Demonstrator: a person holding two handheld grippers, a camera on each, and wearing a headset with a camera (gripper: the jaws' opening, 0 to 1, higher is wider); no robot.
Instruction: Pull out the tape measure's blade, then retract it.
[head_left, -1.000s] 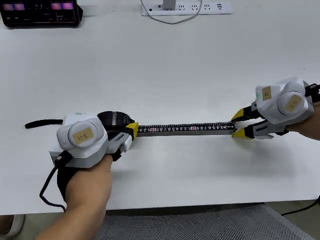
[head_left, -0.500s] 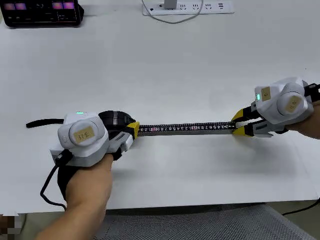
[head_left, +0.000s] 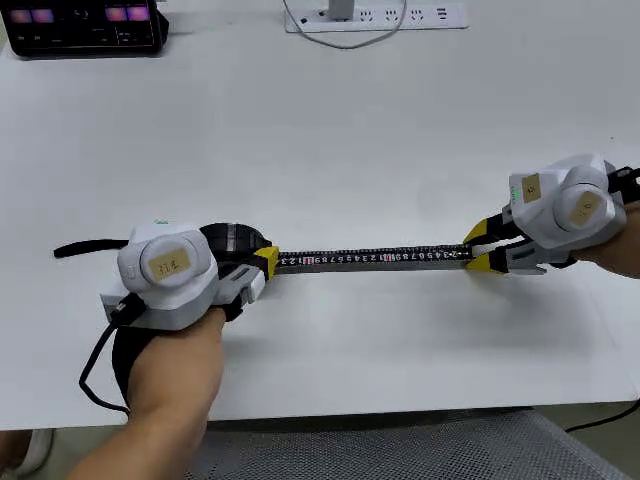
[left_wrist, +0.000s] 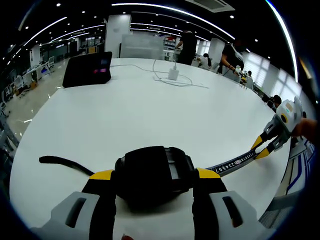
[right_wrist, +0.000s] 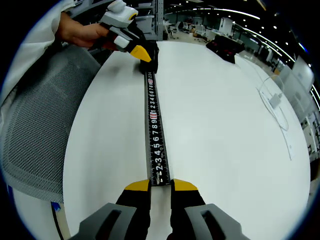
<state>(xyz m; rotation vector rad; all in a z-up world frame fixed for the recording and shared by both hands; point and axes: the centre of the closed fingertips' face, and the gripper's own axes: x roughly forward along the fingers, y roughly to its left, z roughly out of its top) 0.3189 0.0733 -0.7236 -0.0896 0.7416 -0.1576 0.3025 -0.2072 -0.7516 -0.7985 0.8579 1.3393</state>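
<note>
Tip of the blade (right_wrist: 154, 135) disappears between the yellow pads of the right gripper (right_wrist: 160, 186), so its end hook cannot be made out. Those jaws are drawn in against the blade's end and pinch it. In the head view the case (head_left: 232, 240) is half covered by the white body of the left gripper (head_left: 255, 268), and one of that gripper's jaws is hidden there. The left gripper view shows both jaws pressed against opposite sides of the case, clamping it. The mouth where the blade leaves the case sits behind one jaw. Blade numerals read clearly near the right gripper and blur toward the case.

The case is a rounded, matte black block with a grey patch on top, resting on the table (head_left: 350, 130), which is smooth and white. A thin, limp black strap (head_left: 88, 247) trails from the case on the side away from the blade. The blade is a narrow dark strip with pale numerals and one red mark, drawn out straight and face up. Whether it touches the table or hangs just above it cannot be told. Its long axis runs across the person's front, from the case on the left to the right gripper on the right, near the table's front edge. At the far edge, a white power strip (head_left: 400, 15) and a dark box (head_left: 85, 25) are cut off by the frame.
</note>
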